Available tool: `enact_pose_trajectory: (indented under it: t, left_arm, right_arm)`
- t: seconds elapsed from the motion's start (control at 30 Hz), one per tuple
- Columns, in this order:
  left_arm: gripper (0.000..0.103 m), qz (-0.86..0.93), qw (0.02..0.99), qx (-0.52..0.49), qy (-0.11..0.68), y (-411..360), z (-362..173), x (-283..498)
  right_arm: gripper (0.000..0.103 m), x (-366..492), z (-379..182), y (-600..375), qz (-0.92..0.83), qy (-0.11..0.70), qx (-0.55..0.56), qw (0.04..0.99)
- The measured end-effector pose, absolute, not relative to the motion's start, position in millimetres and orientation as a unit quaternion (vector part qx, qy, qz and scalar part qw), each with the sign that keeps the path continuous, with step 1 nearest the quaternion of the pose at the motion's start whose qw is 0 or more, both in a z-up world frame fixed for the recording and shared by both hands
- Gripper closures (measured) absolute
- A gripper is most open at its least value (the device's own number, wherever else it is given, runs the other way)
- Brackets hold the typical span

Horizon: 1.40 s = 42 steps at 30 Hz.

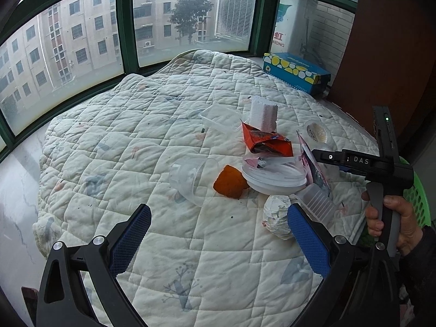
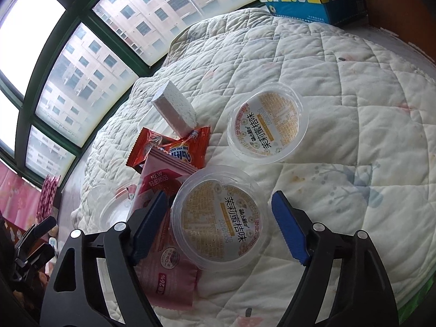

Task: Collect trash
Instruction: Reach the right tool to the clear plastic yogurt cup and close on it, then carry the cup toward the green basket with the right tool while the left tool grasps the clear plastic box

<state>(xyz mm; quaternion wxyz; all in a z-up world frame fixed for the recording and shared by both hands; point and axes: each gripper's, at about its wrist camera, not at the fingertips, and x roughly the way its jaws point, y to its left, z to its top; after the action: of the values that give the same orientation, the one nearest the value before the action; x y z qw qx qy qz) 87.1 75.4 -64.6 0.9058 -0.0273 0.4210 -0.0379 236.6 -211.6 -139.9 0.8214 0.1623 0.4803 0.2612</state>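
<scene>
Right tool (image 2: 219, 219) stands part-open, nothing gripped; the near round plastic cup (image 2: 218, 218) w/ printed foil lid lies directly between its blue pads (image 2: 288, 234), lid facing up toward the camera. Left pad is just beside the cup rim, poss. touching; right pad is apart, a gap showing. Cup is round, so no long axis to align; judgement: closing straight in should take it across the rim. Cup rests partly on a pink wrapper (image 2: 163, 248), which may drag along. A second identical cup (image 2: 268, 121) sits farther off, well apart from the pads. Orange-red wrapper (image 2: 169, 147) and white foam block (image 2: 174, 109) lie far-left of the near cup. Left tool (image 1: 218, 242) is wide, empty, hovering over bare quilt (image 1: 114, 125); a crumpled paper ball (image 1: 276, 215) is just beside its right pad. Right hand is clearly nearer the cups. No surface as such: litter sits on a quilted bed cover, soft, uneven. Room: green-framed bay window (image 1: 124, 27), blue tissue box (image 1: 295, 72) at far right, green basket (image 1: 418, 196) at right edge.
</scene>
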Motion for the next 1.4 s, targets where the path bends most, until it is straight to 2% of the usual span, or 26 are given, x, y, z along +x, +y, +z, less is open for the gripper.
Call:
enact_pose_trajectory:
  t: [0.07,0.27,0.6,0.77,0.83,0.97,1.1,1.13,1.4]
  left_arm:
    - [0.006,-0.056,0.905,-0.02,0.42,69,-64,88]
    - [0.006,-0.125,0.902,0.012,0.414,41,-62,90]
    - [0.007,-0.217,0.883,0.092,0.406,-13,-69,106]
    - [0.01,-0.233,0.876,0.115,0.405,-24,-77,117]
    - [0.022,-0.24,0.872,0.115,0.411,-25,-79,121]
    - [0.03,-0.245,0.869,0.115,0.414,-25,-84,124]
    - [0.049,-0.251,0.863,0.117,0.422,-27,-90,122]
    - [0.057,-0.253,0.862,0.115,0.424,-27,-90,122]
    - [0.087,-0.253,0.865,0.092,0.425,-15,-81,112]
  right_arm:
    - [0.037,235,-142,-213,0.26,0.483,0.164,0.82]
    - [0.037,225,-130,-218,0.249,0.471,0.159,0.831]
    - [0.037,187,-78,-242,0.219,0.429,0.15,0.863]
    - [0.037,162,-60,-266,0.194,0.417,0.162,0.873]
    - [0.037,150,-55,-277,0.182,0.411,0.167,0.878]
    - [0.037,127,-47,-297,0.151,0.399,0.167,0.889]
    - [0.037,107,-45,-311,0.124,0.393,0.162,0.896]
    - [0.037,102,-45,-314,0.118,0.392,0.163,0.898]
    - [0.037,75,-47,-337,0.081,0.386,0.164,0.904]
